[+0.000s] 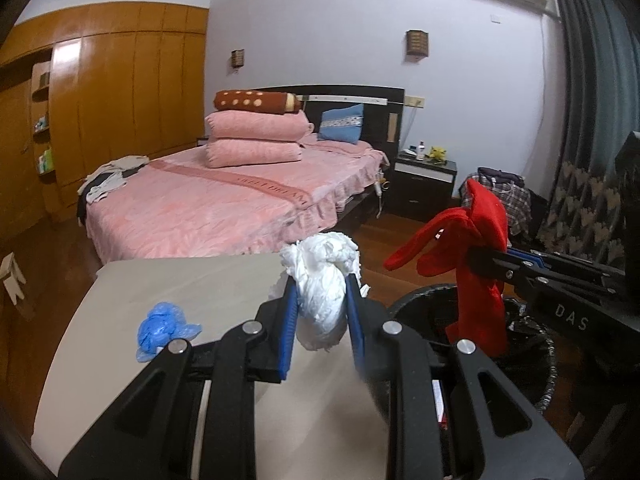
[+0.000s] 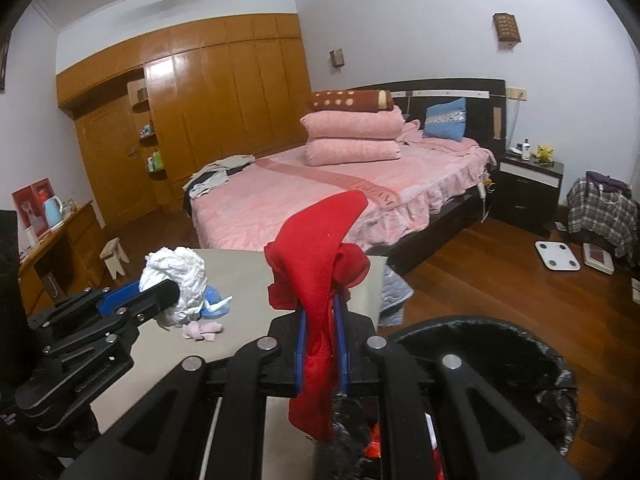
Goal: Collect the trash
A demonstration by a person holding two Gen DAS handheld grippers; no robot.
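My left gripper [image 1: 320, 280] is shut on a crumpled white plastic bag [image 1: 322, 288] and holds it above the grey table [image 1: 180, 280]; both also show in the right wrist view, gripper [image 2: 168, 292] and bag [image 2: 176, 276]. My right gripper [image 2: 320, 304] is shut on a red cloth [image 2: 320, 264] that hangs over the rim of the black bin [image 2: 500, 344]. The cloth [image 1: 476, 264] and bin [image 1: 424, 312] also show in the left wrist view. A crumpled blue wrapper [image 1: 160, 330] and a small pink scrap [image 2: 200, 330] lie on the table.
A pink bed [image 1: 224, 196] stands beyond the table, with a wooden wardrobe [image 1: 120, 100] to its left and a dark nightstand [image 1: 424, 180] to its right. A white scale [image 2: 558, 256] lies on the wooden floor. A small stool [image 2: 114, 258] stands left of the table.
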